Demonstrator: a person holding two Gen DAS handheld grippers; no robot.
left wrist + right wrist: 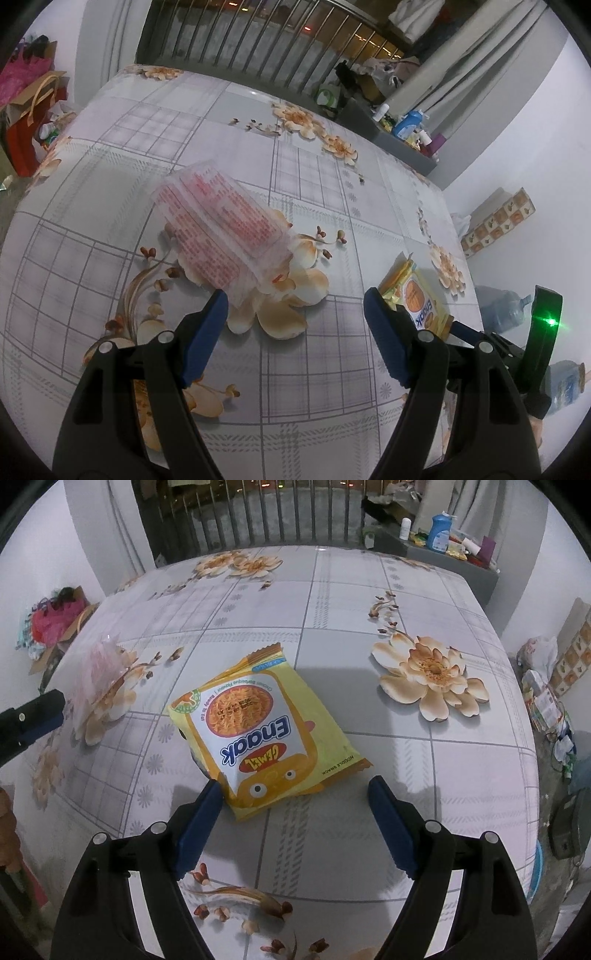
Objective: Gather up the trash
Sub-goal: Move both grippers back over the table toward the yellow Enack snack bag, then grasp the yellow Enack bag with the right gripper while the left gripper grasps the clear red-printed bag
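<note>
Right wrist view: the right tongs (295,794) stand wide open and empty over the floral counter (443,775), with the yellow snack packet (258,734) lying flat just beyond the tips at 12 o'clock, its long axis running from 11 to 5 o'clock. The left tongs (295,306), also wide and empty, face a clear pink-printed wrapper (221,229) at 11 o'clock. Whether the packet is empty cannot be told; the wrapper's outline is blurred.

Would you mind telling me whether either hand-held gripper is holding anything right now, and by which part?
Nothing is held. The left hand-held gripper stands open near the clear plastic package; the right hand-held gripper stands open at the yellow snack packet.
</note>
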